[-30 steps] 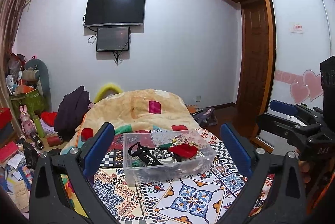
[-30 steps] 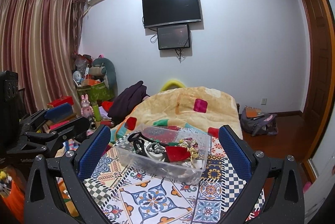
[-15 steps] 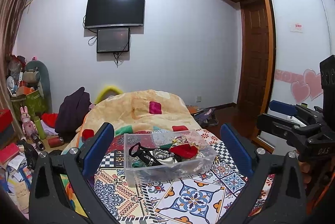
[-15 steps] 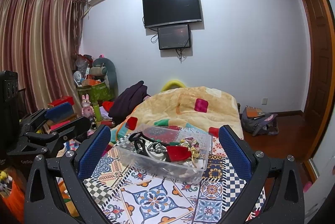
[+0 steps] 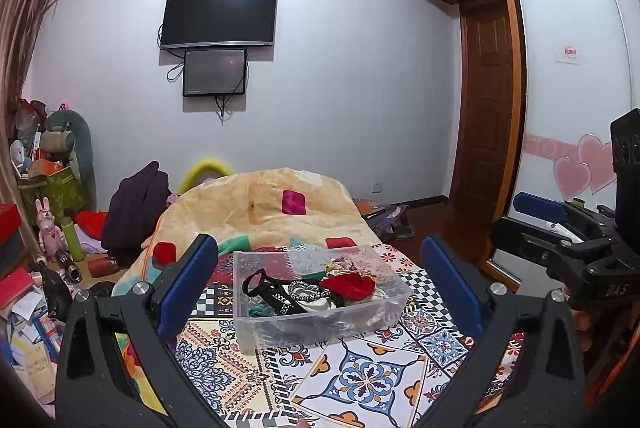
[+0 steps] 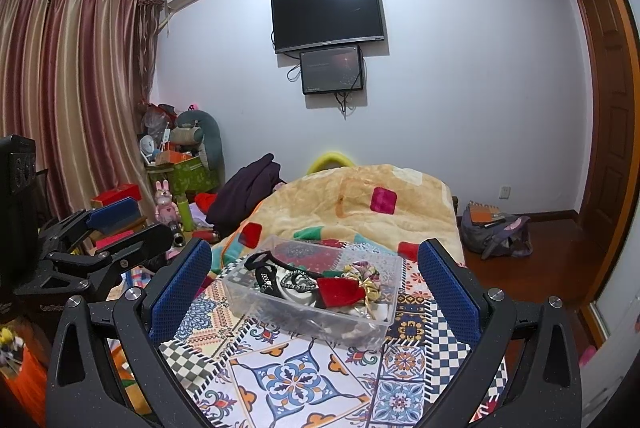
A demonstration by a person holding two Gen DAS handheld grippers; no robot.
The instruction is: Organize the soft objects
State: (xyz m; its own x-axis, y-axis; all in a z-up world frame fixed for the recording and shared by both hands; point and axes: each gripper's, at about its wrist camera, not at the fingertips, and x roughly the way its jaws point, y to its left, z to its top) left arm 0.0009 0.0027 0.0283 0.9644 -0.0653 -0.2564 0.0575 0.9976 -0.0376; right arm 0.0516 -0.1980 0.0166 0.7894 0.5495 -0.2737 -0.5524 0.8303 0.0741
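A clear plastic bin stands on the patterned bed cover. It holds several soft hair accessories: a red velvet bow, a black band, a gold scrunchie. My left gripper is open and empty, held back from the bin at its near side. My right gripper is open and empty, also short of the bin. Each gripper shows at the edge of the other's view.
The tiled-pattern cover lies over the bed, with a yellow blanket heaped behind the bin. Clutter and boxes stand on the left, a bag on the floor at the right, a wardrobe further right.
Both views have shifted slightly, as the grippers drift a little. The bin and its contents have not moved. Both grippers stay open.
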